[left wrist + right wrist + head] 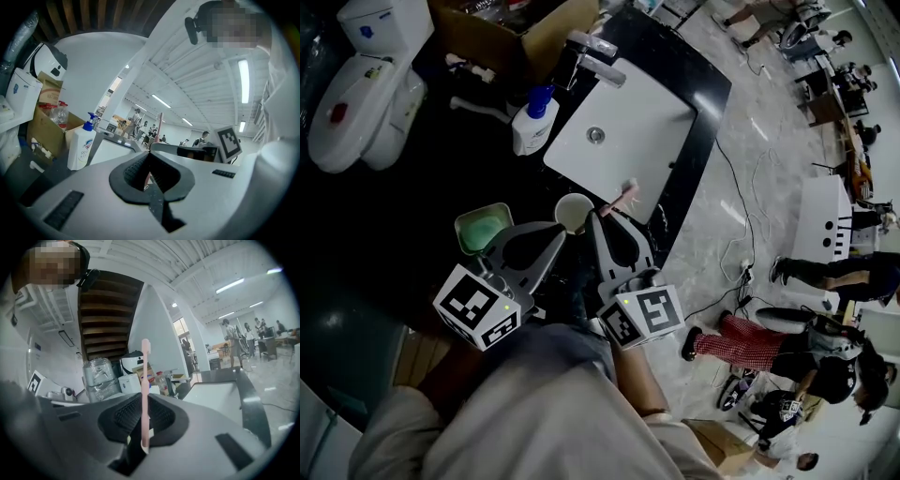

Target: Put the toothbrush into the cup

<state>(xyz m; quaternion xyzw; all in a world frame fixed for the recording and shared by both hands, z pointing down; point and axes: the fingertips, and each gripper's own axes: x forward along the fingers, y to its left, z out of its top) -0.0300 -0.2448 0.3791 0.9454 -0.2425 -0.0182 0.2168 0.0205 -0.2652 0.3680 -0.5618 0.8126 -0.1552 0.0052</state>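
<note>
Head view: both forearms reach forward side by side. The right gripper (602,218) is clamped on the pink toothbrush (625,195), and the brush head pokes past the jaw tips over the sink (628,112) edge, just beside the white cup (574,212), not in it. Right gripper view shows the handle pinched upright. The left gripper (557,231) has its jaws together, apparently empty. The surface is a black countertop (412,197) with a soap bottle (534,117); a tiled floor (759,169) lies to the right.
</note>
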